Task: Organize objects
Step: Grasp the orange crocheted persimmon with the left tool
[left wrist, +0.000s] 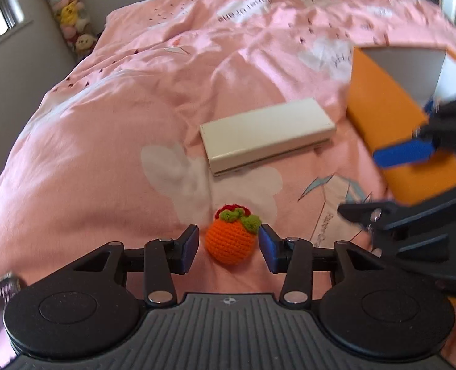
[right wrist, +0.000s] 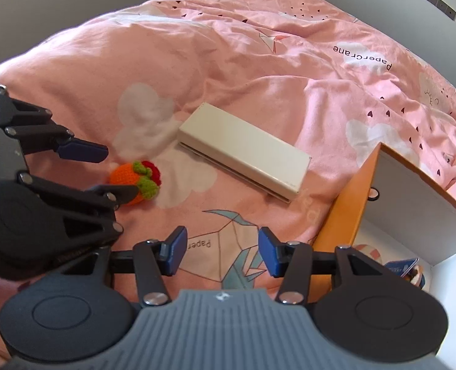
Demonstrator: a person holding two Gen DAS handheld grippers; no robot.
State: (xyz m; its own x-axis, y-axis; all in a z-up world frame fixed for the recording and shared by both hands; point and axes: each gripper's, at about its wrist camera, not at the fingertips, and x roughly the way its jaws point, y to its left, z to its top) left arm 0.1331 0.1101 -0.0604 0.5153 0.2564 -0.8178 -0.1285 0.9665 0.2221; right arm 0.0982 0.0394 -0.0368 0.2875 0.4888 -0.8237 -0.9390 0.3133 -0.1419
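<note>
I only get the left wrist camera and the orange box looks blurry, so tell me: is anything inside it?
Observer: Yes. The orange box holds a pink-and-white striped round thing.
Operator: Anything else in there?
Observer: A blue item beside it, partly hidden behind the right gripper.
Operator: Is that gripper holding something?
Observer: No. Its fingers stand apart with only the pink bedspread between them.

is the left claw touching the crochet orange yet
Apart. The left wrist view shows the crochet orange between the left claw's open pads, with pink bedding visible in the gap on each side.
</note>
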